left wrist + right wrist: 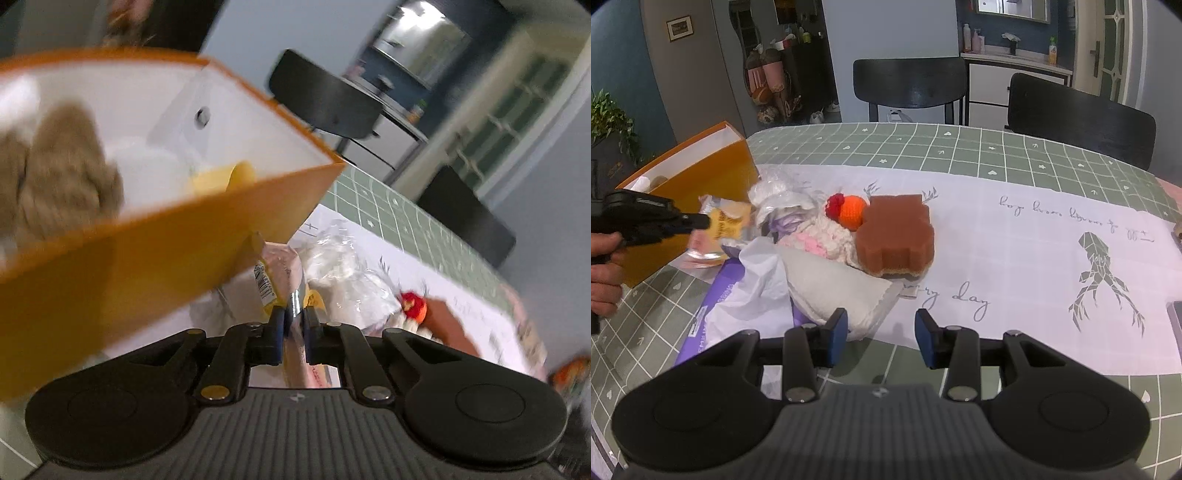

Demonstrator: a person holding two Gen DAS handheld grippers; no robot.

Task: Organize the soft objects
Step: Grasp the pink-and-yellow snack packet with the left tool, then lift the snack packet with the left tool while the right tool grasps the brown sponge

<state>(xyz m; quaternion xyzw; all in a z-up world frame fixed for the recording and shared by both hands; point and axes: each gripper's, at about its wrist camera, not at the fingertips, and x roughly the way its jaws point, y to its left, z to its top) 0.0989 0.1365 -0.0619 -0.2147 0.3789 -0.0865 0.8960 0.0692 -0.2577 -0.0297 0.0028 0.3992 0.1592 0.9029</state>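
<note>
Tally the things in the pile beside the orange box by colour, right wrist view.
Brown: 1, sponge
Orange and red: 1, crochet ball
Pink and white: 1, knitted piece
White: 2, folded cloth, plastic bag
Yellow: 1, packet
Total: 6

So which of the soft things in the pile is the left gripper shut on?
The yellow and pink packet beside the orange box; the left gripper pinches it, while the brown sponge lies untouched.

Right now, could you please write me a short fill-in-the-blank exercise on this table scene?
1. The left gripper is shut on a crinkly ____.
2. The storage box on the left is coloured ____.
3. The orange knitted ball touches a brown ____.
4. The right gripper holds ____.

Missing words: packet; orange; sponge; nothing
</note>
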